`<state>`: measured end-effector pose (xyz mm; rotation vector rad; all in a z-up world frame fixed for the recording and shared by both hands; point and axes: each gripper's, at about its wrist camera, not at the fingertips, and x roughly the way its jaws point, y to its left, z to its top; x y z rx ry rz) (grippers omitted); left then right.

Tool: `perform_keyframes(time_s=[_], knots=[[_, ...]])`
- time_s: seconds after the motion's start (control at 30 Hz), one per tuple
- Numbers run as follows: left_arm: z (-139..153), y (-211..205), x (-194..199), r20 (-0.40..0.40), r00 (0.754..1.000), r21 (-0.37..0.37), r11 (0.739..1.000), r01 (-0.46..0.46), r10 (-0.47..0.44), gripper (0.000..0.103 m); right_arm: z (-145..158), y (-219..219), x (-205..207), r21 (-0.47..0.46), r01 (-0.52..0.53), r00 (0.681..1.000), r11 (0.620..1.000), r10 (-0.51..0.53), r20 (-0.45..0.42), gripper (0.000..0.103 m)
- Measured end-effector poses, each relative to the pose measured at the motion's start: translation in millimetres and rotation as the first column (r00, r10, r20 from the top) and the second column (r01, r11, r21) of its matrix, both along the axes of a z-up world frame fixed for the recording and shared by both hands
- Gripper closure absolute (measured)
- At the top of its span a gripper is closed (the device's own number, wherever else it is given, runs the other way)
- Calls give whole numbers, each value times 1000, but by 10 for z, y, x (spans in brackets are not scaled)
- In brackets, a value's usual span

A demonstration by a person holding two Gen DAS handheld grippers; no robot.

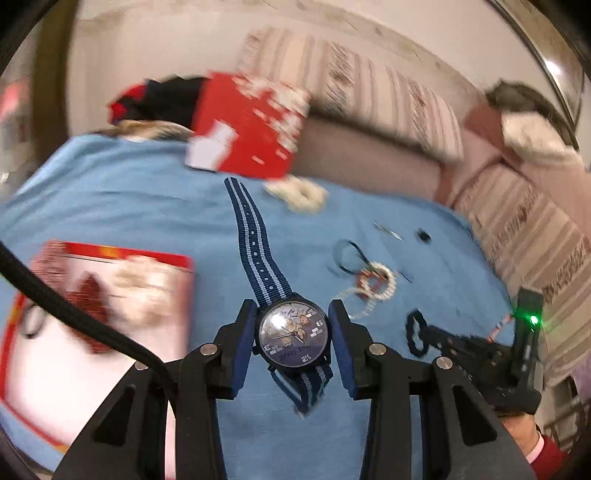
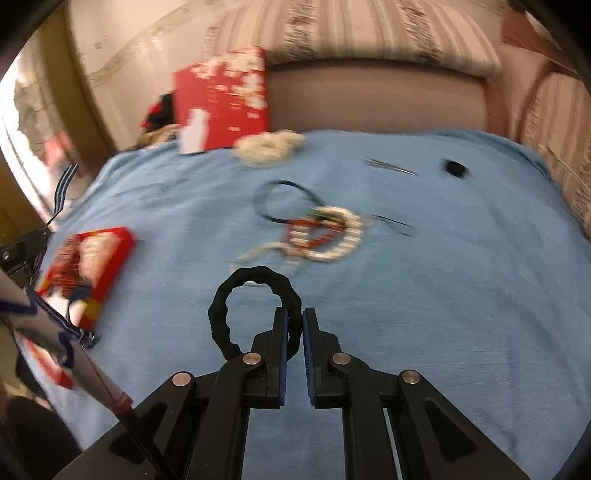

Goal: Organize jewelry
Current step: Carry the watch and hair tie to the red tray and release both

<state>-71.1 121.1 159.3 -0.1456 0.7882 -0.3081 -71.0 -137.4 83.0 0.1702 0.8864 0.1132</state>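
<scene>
1. Blue cloth (image 2: 424,314) covers the work surface, with a striped sofa cushion (image 2: 351,33) behind it.
2. Left gripper (image 1: 292,334) is clamped on a round, dark-cased wristwatch with a cartoon dial (image 1: 293,334); its blue pads press on both sides of the case, and the navy, light-blue-striped fabric strap (image 1: 255,243) runs forward from the fingertips, clear of the cloth.
3. Right gripper (image 2: 294,325) has its jaws nearly together, pinching a black fabric hair-tie ring (image 2: 221,295), which loops out to the left of its fingertips.
4. Just ahead of the right gripper lies a tangle of white bead bracelets, a red-and-white beaded band (image 2: 321,236) and a thin dark cord loop (image 2: 284,201), all touching or overlapping.
5. To the left of both tools sits a red-rimmed open box holding red and cream pieces (image 2: 92,266); its contents are blurred.
6. Farther ahead lie a thin metal pin (image 2: 391,168), a small black object (image 2: 454,168) and a cream fluffy scrunchie (image 2: 269,147).
7. At the far edge, a red box lid with white patches (image 2: 225,99) stands tilted, just beside the scrunchie.
</scene>
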Motion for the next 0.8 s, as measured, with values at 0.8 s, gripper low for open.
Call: perform_keyframes(time_s=[0.8], knots=[[-693,2395,170,-215,763,218,792,-571,609,64,-424,3025,379,116,-468,859,876,482,-174,94]])
